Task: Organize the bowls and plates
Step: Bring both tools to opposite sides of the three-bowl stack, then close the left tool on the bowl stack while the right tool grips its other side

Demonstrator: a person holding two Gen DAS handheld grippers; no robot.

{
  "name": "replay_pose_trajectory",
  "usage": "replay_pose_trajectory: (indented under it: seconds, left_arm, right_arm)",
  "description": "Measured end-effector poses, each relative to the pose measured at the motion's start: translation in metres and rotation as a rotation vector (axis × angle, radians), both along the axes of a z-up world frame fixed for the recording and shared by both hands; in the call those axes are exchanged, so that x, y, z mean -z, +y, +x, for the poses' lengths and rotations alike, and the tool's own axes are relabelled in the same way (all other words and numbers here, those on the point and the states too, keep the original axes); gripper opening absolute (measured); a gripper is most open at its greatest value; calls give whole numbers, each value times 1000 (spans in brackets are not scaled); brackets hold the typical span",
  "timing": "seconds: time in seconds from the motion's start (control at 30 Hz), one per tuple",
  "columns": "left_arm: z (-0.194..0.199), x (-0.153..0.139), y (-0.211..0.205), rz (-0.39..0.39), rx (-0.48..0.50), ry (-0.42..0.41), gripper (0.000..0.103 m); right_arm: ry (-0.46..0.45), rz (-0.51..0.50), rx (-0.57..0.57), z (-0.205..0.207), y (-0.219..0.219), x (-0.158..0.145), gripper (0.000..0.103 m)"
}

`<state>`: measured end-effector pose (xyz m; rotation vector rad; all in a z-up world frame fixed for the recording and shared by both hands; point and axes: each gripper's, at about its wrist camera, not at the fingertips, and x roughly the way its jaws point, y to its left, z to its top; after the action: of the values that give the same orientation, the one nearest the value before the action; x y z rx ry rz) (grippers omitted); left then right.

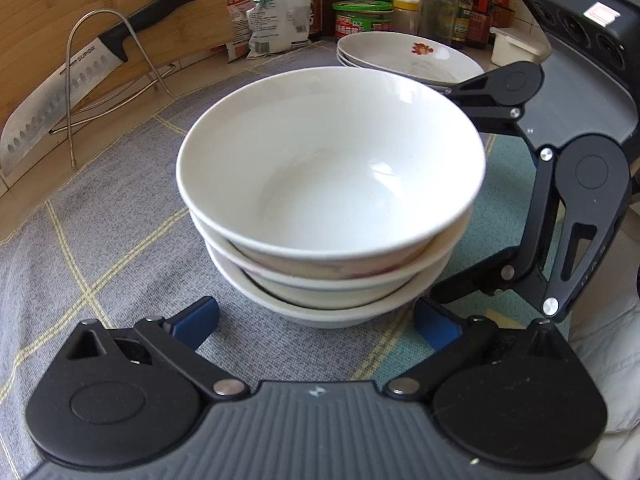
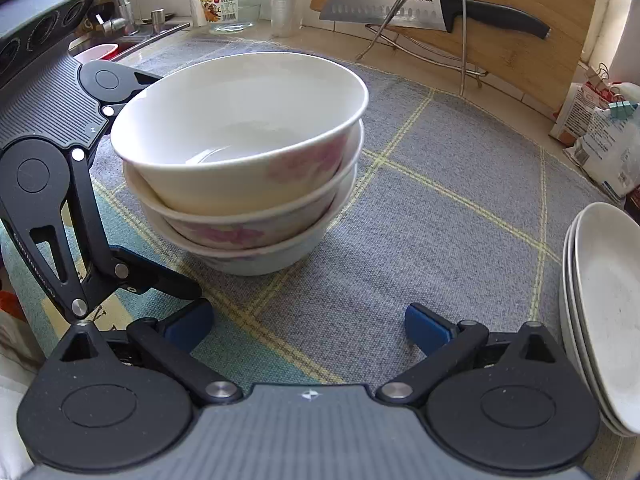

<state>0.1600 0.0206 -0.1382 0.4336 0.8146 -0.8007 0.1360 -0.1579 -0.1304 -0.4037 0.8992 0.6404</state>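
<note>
Three nested bowls stand on the grey checked cloth covering the worktop. The left gripper and right gripper sit near the stack, jaws wide, holding nothing. Stacked plates rest nearby.

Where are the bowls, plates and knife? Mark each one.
bowls (image 1: 328, 168): left wrist view, inside of the top bowl.
plates (image 2: 612, 304): right wrist view, face of the top plate.
knife (image 2: 376, 10): right wrist view, flat of the blade.
</note>
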Motion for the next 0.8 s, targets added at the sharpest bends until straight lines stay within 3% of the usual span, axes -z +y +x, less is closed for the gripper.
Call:
replay_pose_trajectory:
  seconds: [0.37,0.53,0.8]
  left_arm:
    - [19,-13,18,-42,229,4,100]
    - [25,-16,18,-48,340,11,90]
    - [33,-11,14,-66,389,66,90]
  right_arm:
    - [-24,9,-94,6,14,-12,102]
    - [-38,-37,-205,10,22,-17,95]
    - [-9,-63,-313,18,28,-21,88]
